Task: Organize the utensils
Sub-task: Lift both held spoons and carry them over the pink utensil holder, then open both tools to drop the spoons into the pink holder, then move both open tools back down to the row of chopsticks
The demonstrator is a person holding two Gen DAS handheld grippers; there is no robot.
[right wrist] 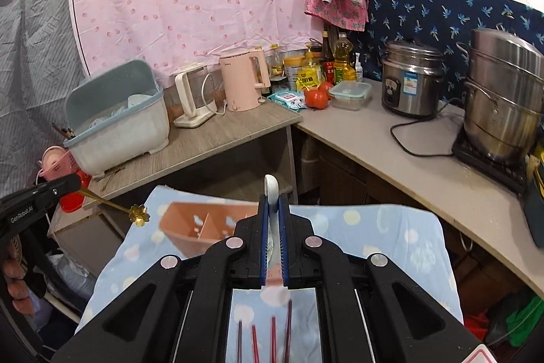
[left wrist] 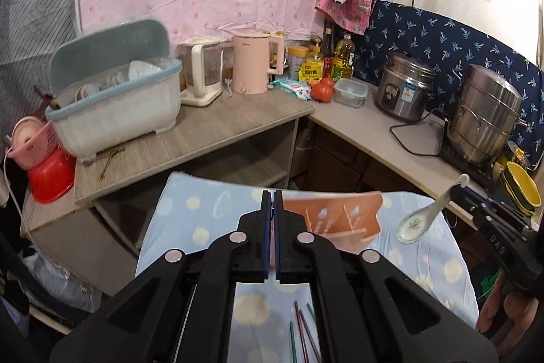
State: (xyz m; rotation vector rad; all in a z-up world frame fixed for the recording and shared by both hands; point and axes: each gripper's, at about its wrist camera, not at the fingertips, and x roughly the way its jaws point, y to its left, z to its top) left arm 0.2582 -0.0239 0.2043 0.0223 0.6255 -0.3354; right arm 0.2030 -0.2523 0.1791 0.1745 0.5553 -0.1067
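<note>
My left gripper (left wrist: 272,193) is shut. The right wrist view shows it (right wrist: 77,183) clamped on the thin handle of a gold flower-headed spoon (right wrist: 136,213), which points out over the table's left edge. My right gripper (right wrist: 272,203) is shut on a white ceramic spoon (right wrist: 272,187) whose handle tip pokes out past the fingertips. In the left wrist view the ceramic spoon's bowl (left wrist: 416,225) hangs below that gripper (left wrist: 454,191). An orange divided utensil holder (left wrist: 340,216) (right wrist: 200,227) lies tilted on the blue dotted cloth (left wrist: 190,220), ahead of both grippers. Several chopsticks (left wrist: 302,335) (right wrist: 272,339) lie on the cloth beneath the grippers.
Beyond the table a wooden counter holds a blue-lidded dish box (left wrist: 115,111), two kettles (left wrist: 255,63), bottles and tomatoes. To the right are a rice cooker (left wrist: 404,91) and a steel steamer pot (left wrist: 482,118) on another counter. A red basin (left wrist: 51,176) sits at the left.
</note>
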